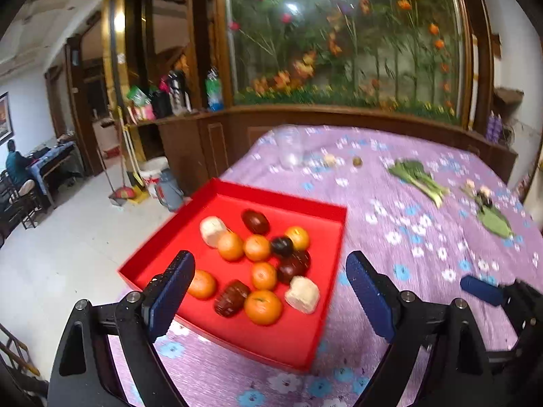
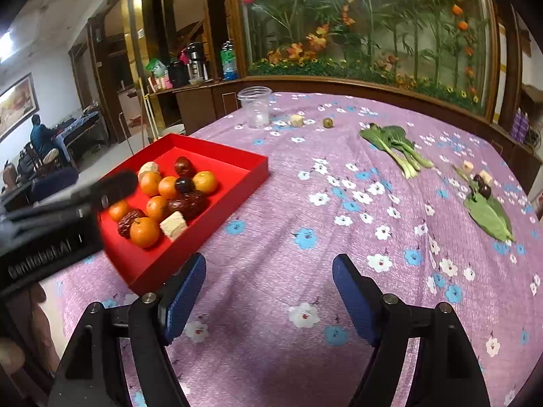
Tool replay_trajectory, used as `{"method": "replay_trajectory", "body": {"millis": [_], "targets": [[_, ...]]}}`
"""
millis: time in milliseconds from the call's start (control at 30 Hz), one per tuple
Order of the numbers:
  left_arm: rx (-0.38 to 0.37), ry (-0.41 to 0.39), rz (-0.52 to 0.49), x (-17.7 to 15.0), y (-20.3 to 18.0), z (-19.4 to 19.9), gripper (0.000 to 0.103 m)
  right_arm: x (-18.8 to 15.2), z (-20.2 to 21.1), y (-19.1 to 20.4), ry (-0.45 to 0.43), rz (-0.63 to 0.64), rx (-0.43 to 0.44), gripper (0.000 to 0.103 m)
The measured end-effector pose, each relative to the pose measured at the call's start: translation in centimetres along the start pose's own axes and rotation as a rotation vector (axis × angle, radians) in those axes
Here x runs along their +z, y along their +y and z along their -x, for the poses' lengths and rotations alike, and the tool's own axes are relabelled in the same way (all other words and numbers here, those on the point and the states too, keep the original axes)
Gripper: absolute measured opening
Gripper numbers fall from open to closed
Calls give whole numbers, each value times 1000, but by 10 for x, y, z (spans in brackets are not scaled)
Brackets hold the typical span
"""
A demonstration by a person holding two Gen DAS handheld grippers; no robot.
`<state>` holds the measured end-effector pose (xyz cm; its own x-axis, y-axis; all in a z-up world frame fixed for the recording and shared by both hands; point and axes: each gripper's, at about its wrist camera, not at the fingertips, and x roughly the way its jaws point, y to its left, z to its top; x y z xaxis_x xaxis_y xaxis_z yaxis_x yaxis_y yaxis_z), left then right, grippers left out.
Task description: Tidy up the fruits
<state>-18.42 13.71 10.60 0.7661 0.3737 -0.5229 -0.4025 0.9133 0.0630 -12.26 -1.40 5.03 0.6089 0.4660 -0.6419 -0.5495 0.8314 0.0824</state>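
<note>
The left wrist view looks into the red tray (image 1: pixel 315 305) at the counter's (image 2: pixel 271 237) near left: six oranges (image 1: pixel 263 307), two pale cubes (image 1: pixel 302 294); only the right view sharply shows the greens (image 2: pixel 395 149) and jar (image 2: pixel 255 107); left tool (image 1: pixel 269 291) and right tool (image 2: pixel 269 291) both released, empty.
</note>
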Motion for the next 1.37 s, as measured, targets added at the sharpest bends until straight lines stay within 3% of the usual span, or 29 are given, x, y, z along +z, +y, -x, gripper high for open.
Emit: {"method": "replay_trajectory", "body": {"millis": [100,233,300,433,567,800,1367], "targets": [[41,-74,41,3,12,15,101,1,4,9,-9,24,7,83],[105,-182,91,7,26,40,103,1,12,21,-32,54,19,85],[140,-200,103,6,32,45,103,2,16,28,-46,72,27,85],[204,-167,100,1,36,42,103,2,20,41,-52,103,39,86],[148,-111,107,0,39,34,103,1,20,52,-42,121,65,86],[149,-79,103,-5,38,29,103,1,15,63,-24,134,90,87],[70,73,139,-14,45,-4,103,7,-12,62,18,119,58,88]]}}
